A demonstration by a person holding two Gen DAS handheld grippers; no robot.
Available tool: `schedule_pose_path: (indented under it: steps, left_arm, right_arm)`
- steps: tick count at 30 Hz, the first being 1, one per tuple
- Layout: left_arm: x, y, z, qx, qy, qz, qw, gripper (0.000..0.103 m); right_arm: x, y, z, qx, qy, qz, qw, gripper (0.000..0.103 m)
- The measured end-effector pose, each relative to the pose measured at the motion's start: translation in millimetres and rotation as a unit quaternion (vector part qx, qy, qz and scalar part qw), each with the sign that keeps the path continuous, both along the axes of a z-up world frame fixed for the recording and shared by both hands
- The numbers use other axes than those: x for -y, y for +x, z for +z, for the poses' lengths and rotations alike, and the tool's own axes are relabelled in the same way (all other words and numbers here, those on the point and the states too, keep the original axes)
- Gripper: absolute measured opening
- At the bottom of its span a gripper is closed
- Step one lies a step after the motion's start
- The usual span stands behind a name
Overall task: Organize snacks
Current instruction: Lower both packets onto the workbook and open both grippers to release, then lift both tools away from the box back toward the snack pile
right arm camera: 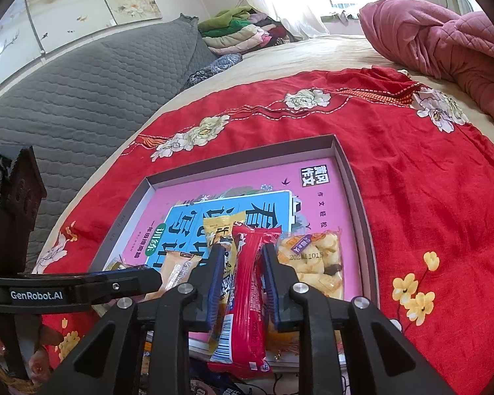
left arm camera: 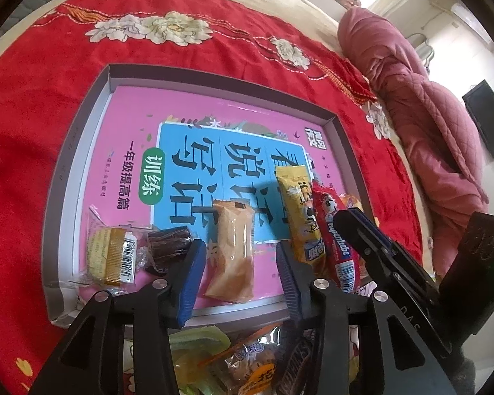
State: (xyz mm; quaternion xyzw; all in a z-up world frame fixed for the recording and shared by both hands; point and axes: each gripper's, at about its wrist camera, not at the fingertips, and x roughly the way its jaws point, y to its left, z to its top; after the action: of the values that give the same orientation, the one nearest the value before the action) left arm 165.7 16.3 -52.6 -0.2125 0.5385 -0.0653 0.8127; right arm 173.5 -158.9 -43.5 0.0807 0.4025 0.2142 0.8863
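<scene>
A shallow grey tray [left arm camera: 95, 105], lined with a pink and blue book cover, lies on a red flowered cloth [right arm camera: 428, 171] spread over the bed. Snacks are being laid side by side along its near edge: a clear-wrapped biscuit [left arm camera: 110, 253], a dark wrapped piece [left arm camera: 169, 247], an orange packet [left arm camera: 232, 250], a yellow stick pack [left arm camera: 298, 210], a red sausage stick [right arm camera: 248, 293] and a clear bag of pale puffs [right arm camera: 316, 263].

The right tool [right arm camera: 242, 283] straddles the red sausage stick, its blue pads [right arm camera: 215, 283] close on either side; whether they press it or have just let go I cannot tell for sure, though the stick looks seated between them, its far end over the tray beside the yellow pack. The left tool [left arm camera: 237, 276] hovers wide apart and holds nothing, the orange packet lying flat between its fingers.

The step in hand seems to be setting the red stick into the row. Next, I judge, the right tool should settle it flat, spread and back away without dragging the yellow pack, then fetch another from the loose pile of snacks [left arm camera: 247, 362] below the tray's near edge
</scene>
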Motion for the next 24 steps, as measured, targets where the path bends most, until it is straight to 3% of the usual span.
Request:
schedule_pose_path:
  steps: [6,10,24]
  left_arm:
    - [-5.6,-4.4,5.4,0.005,0.0,0.007,1.0,0.053]
    - [-11.8,-7.4,8.5,0.007,-0.002,0.015,0.9999,0.053]
    - [-30.7,-19.5,25.7,0.023,-0.002,0.033,0.9992,0.055]
  right_arm:
    - [0.2,-1.0,2.6,0.003,0.002,-0.001,1.0,0.026]
    - [1.0,-2.0,5.9,0.007,0.009,0.001,1.0,0.033]
    - [1.5,-4.6,15.2,0.025,0.007,0.004,1.0,0.038]
